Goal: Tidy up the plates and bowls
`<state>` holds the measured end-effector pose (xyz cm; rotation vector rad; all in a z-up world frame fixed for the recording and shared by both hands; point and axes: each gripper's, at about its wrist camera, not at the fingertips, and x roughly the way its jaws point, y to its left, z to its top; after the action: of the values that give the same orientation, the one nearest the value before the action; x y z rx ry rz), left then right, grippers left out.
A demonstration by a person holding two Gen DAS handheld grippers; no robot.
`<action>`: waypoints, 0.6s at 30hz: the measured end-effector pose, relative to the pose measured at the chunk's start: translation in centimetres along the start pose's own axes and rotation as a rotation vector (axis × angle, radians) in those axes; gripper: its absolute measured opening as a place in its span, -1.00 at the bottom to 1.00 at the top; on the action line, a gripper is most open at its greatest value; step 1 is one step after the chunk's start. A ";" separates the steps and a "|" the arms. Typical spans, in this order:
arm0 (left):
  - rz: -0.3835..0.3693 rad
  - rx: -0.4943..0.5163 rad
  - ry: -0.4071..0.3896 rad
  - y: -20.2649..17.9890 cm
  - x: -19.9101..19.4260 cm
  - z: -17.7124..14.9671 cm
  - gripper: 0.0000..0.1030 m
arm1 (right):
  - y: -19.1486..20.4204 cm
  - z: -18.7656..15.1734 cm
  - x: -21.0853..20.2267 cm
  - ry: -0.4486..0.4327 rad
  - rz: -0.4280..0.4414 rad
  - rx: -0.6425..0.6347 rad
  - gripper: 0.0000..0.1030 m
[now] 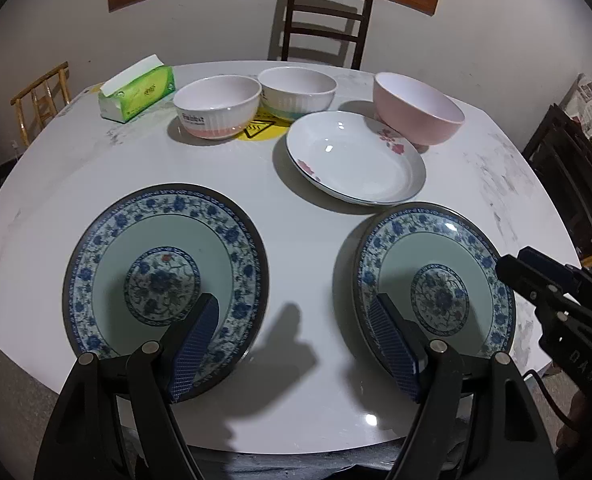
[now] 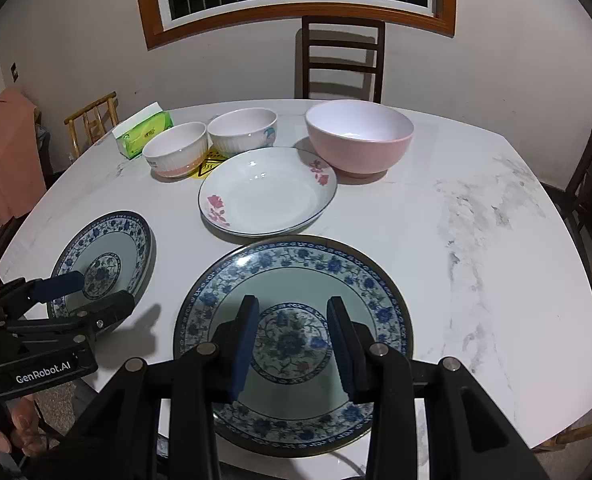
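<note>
Plates and bowls sit spread across my white table point(image 2: 496, 280), none stacked. 2 blue-patterned plates lie at the near edge: the left blue plate point(image 1: 163, 268) and the right blue plate point(image 2: 291, 340), apart from each other. Behind them rests the rose plate point(image 2: 267, 192), its near rim just beside the right blue plate. Along the back stand 3 bowls: the left ribbed bowl point(image 2: 175, 148), the middle ribbed bowl point(image 2: 241, 130) touching or nearly touching it, and the pink bowl point(image 2: 360, 138) further right, close behind the rose plate. A tissue pack point(image 2: 143, 130) lies at the back left. My left gripper point(image 1: 296, 344) hangs with fingers spread wide and nothing between them, over the gap between the 2 blue plates. My right gripper point(image 2: 291, 340) hovers above the right blue plate, jaws partly parted and gripping nothing.
</note>
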<state>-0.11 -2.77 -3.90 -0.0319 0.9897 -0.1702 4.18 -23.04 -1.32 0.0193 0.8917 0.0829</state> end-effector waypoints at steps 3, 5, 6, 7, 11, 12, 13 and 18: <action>-0.018 -0.001 0.013 -0.1 0.3 0.0 0.45 | -1.2 0.0 0.0 0.007 0.018 0.024 -0.31; -0.036 -0.005 0.023 -0.1 0.5 0.0 0.45 | -1.9 0.0 0.1 0.016 0.030 0.037 -0.31; -0.050 -0.009 0.028 -0.1 0.7 0.0 0.45 | -2.3 0.0 0.2 0.022 0.039 0.043 -0.31; -0.063 -0.016 0.032 -0.1 0.8 0.0 0.45 | -2.7 -0.1 0.2 0.028 0.050 0.050 -0.31; -0.129 -0.035 0.064 -0.1 1.4 0.0 0.45 | -4.4 -0.3 0.3 0.041 0.083 0.099 -0.11; -0.139 -0.041 0.073 -0.1 1.6 0.0 0.45 | -5.0 -0.4 0.3 0.042 0.101 0.115 -0.11; -0.148 -0.044 0.078 -0.2 1.7 0.0 0.45 | -5.5 -0.5 0.4 0.046 0.116 0.127 -0.11; -0.227 -0.037 0.100 -0.6 2.3 0.1 0.45 | -8.1 -1.0 1.2 0.085 0.169 0.203 -0.11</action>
<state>1.10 -3.72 -5.68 -0.1707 1.0882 -0.3642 4.72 -31.01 -3.31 0.2822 0.9794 0.1511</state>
